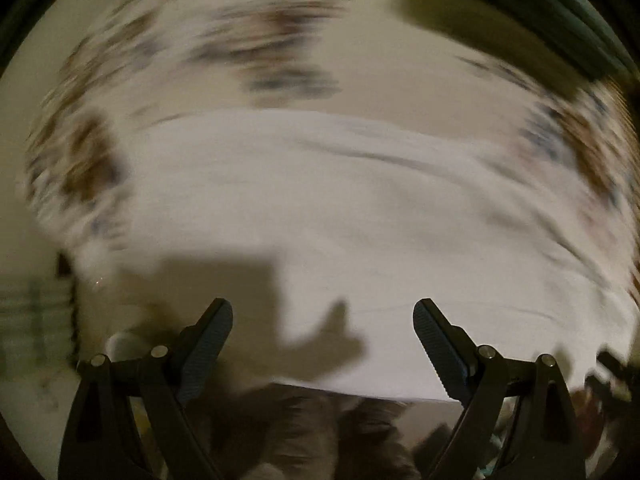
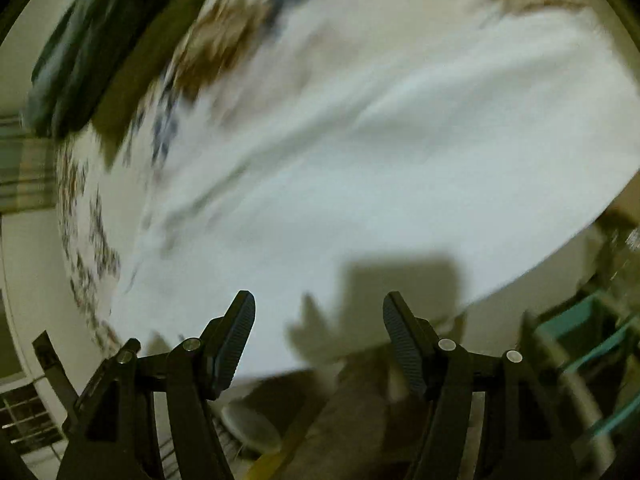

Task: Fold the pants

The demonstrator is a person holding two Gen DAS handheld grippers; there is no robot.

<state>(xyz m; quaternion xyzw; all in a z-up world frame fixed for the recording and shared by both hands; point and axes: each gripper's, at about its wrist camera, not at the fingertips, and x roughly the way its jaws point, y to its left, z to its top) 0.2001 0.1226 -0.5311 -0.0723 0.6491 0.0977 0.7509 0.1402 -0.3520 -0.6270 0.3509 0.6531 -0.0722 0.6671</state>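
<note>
Both views are motion-blurred. White pants [image 1: 340,216] lie spread flat on a bed with a brown and blue flowered sheet [image 1: 276,52]. My left gripper [image 1: 323,320] is open and empty, above the near edge of the pants, its shadow on the cloth. In the right wrist view the same white cloth [image 2: 380,160] fills the middle. My right gripper [image 2: 319,312] is open and empty above the cloth's near edge, with its shadow just ahead of the fingers.
A dark green pillow or folded blanket [image 1: 552,12] lies at the bed's far right, also in the right wrist view [image 2: 100,48]. The bed edge and floor [image 2: 328,412] are below. Teal things [image 2: 592,344] stand at the right.
</note>
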